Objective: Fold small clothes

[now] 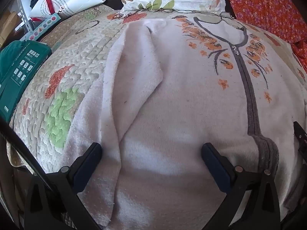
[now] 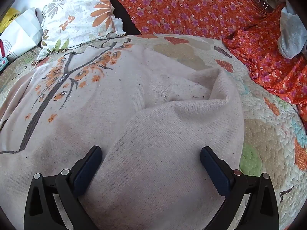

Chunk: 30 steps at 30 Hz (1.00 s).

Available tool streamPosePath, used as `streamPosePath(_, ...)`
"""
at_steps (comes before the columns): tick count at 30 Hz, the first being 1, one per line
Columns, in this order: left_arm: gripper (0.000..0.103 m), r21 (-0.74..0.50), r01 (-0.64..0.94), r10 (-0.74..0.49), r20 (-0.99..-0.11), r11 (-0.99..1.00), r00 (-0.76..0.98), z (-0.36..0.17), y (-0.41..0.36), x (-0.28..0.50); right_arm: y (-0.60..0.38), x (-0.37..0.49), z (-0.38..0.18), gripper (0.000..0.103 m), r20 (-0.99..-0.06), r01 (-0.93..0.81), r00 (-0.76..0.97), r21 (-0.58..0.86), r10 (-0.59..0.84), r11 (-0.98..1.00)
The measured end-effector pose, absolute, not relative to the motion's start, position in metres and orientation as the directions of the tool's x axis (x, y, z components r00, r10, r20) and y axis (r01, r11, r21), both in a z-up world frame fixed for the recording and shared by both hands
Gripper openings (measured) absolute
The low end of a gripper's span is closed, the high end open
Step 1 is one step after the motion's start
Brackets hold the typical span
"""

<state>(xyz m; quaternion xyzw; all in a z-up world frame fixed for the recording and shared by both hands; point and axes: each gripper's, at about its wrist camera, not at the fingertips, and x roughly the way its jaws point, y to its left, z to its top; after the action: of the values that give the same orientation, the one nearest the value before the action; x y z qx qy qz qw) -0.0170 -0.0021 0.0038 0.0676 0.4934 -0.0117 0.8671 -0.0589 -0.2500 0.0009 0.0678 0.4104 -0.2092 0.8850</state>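
With the sweater (image 1: 172, 99) flat on the quilt (image 1: 63, 88), sleeves folded inward, I hold both grippers, left (image 1: 151, 153) and right (image 2: 151, 153), spread above its hem, ready to pinch.

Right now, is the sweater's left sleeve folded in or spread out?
Folded in: the left sleeve lies over the sweater body, cuff inward.

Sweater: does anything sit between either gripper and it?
Nothing visible does. The left gripper and right gripper are both open directly over the sweater, with only its own folded sleeve beneath the right one.
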Motion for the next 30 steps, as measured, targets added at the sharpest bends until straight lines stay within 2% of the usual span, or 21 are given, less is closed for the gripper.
streamPosePath(19,0.103,0.119,0.087,0.058,-0.858,0.989,0.510,0.004,-0.003,-0.020,-0.249,-0.059,0.002,0.103,-0.752,0.426,0.582,-0.042,-0.309,0.904)
streamPosePath(21,0.096,0.091,0.104,0.027,-0.865,0.990,0.501,0.009,-0.001,-0.022,-0.252,-0.060,0.002,0.103,-0.751,0.425,0.586,-0.035,-0.304,0.905)
streamPosePath(23,0.077,0.061,0.124,-0.010,-0.863,0.990,0.504,0.016,-0.001,-0.030,-0.251,-0.059,0.001,0.103,-0.751,0.422,0.586,-0.037,-0.303,0.906)
streamPosePath(25,0.070,0.037,0.145,-0.042,-0.861,0.989,0.507,0.025,-0.001,-0.038,-0.251,-0.060,0.001,0.103,-0.751,0.417,0.589,-0.035,-0.299,0.908)
streamPosePath(30,0.070,-0.017,0.168,-0.110,-0.821,0.986,0.560,0.065,0.001,-0.051,-0.249,-0.060,0.003,0.103,-0.759,0.417,0.571,-0.060,-0.312,0.907)
